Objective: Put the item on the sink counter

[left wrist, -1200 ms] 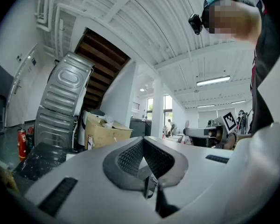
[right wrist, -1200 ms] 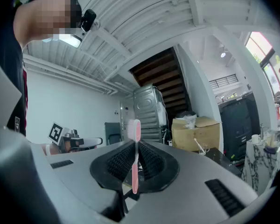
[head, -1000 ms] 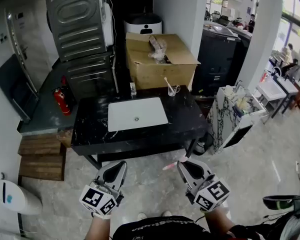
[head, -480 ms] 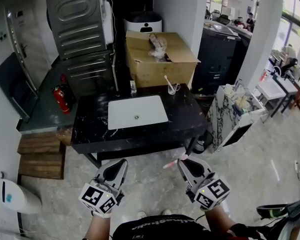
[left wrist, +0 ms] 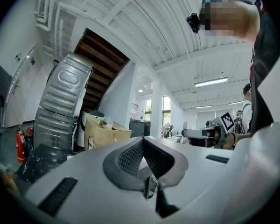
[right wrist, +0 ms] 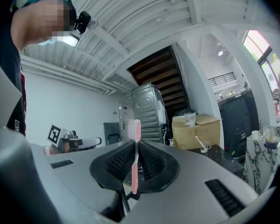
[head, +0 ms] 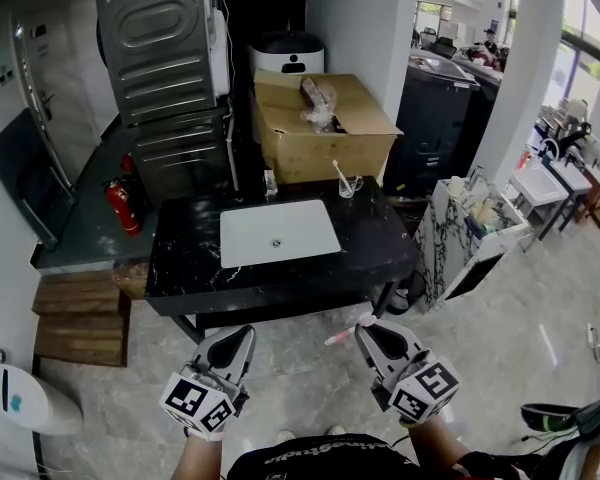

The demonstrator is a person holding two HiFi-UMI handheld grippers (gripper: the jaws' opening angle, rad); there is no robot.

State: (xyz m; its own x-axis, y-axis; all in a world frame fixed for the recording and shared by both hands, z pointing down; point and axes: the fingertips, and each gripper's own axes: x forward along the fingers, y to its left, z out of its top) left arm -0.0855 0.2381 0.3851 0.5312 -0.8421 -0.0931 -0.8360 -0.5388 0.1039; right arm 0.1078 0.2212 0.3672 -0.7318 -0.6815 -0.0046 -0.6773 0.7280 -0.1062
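Carrying is judged to be the step in hand: the pickup is done and the put-down is not yet begun. A pink toothbrush [right wrist: 135, 158] is clamped by its handle between the ribbed black pads of the right gripper [head: 370, 330], with the bristle end standing up past the jaw tips. In the head view it is seen poking out sideways from the jaws, in mid-air, well short of the sink counter [head: 380, 240] and lower than its top. The left gripper [head: 242, 336] is held beside the right one, its jaws pressed together with nothing between them.

Nothing has been set down on the sink counter by these grippers. What is left, by this reading: the gap to the counter must be closed, the toothbrush lowered onto the bare dark top, and the jaws let go.

Now the surfaces. The sink counter is seen as a glossy black slab with pale veining, stone-like, on a dark frame. Sunk in its middle is a white basin [head: 278, 232], rectangular with rounded corners and a small drain. At the counter's far edge a clear glass cup [head: 346, 182] is stood with a pale stick leaning in it. Behind the counter a brown cardboard box [head: 325, 128] is open at the top. The toothbrush itself looks slim, smooth plastic, likely to slide on so polished a surface.
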